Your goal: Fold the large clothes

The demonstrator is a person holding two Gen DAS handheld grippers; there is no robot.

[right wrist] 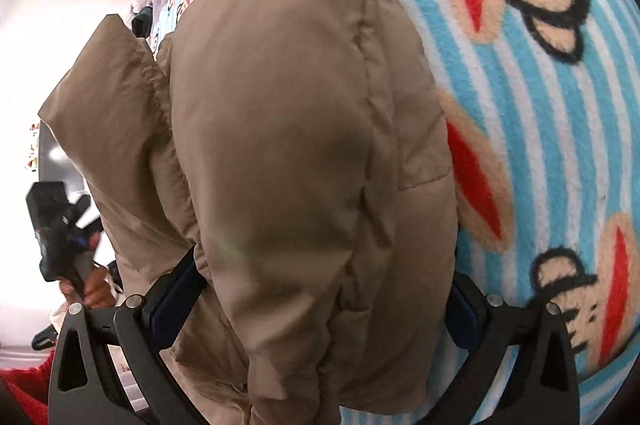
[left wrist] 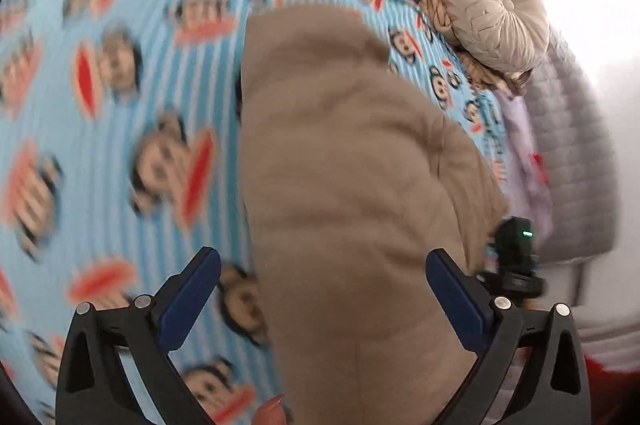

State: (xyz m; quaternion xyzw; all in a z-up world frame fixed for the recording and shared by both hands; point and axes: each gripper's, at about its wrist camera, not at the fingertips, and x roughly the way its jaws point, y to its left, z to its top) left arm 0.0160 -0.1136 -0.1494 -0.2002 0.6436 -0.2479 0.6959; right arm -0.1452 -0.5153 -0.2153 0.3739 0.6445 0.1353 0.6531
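A tan puffer jacket (left wrist: 344, 165) lies folded in a long bundle on a blue striped monkey-print blanket (left wrist: 120, 73). My left gripper (left wrist: 324, 277) is open above the jacket's near end, with its fingers apart on either side of it. In the right wrist view the jacket (right wrist: 288, 145) fills the middle, and my right gripper (right wrist: 320, 289) is wide open with the jacket's bulk between its fingers. The right gripper also shows at the jacket's right edge in the left wrist view (left wrist: 514, 257). The left gripper shows at the left of the right wrist view (right wrist: 60, 225), off the bed's edge.
A round beige pleated cushion (left wrist: 496, 13) sits at the far right of the bed on a rope-like item. A grey quilted cover (left wrist: 568, 145) and lilac sheet (left wrist: 520, 145) border the blanket. The blanket (right wrist: 540, 105) spreads right of the jacket.
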